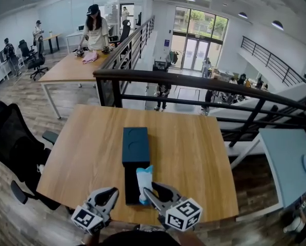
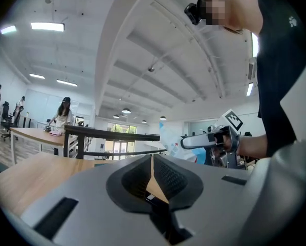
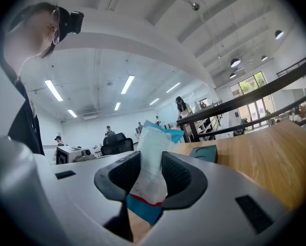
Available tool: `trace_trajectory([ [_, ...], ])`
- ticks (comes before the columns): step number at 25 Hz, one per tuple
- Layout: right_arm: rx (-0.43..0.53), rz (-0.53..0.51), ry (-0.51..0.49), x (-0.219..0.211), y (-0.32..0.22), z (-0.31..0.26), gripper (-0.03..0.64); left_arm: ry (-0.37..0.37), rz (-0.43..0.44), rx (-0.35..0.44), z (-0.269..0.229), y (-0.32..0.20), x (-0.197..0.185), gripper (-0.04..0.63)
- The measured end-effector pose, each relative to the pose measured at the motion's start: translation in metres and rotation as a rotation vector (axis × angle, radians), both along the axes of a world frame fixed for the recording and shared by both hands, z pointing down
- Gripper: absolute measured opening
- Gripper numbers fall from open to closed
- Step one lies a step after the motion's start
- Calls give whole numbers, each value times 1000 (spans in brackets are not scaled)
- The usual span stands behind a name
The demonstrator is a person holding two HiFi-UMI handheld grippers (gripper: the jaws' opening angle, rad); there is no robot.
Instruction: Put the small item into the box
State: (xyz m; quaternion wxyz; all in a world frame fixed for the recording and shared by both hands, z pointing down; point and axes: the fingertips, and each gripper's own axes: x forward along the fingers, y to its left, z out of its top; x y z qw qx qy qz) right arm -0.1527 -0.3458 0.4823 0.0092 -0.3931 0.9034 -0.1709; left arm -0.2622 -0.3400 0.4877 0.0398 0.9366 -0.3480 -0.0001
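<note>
The teal box (image 1: pixel 135 145) is seen just ahead of the right gripper (image 3: pixel 150 160), in which a packet (image 3: pixel 154 140) is pinched lengthwise along the jaws. The left gripper (image 2: pixel 152 159) is pressed together.

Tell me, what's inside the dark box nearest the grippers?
The part of the box interior that shows looks dark and bare. The packet held by the right gripper covers its right side.

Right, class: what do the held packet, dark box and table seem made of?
Packet: thin plastic film or paper, creased softly between the jaws. Box: probably matte card, dark teal, no glare. Table: wood or wood-look laminate, with visible grain.
</note>
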Motion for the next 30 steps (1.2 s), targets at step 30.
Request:
trace_trajectory([
  [30, -232, -60, 85, -32, -96, 79, 135, 10, -147, -102, 31, -88, -47, 23],
])
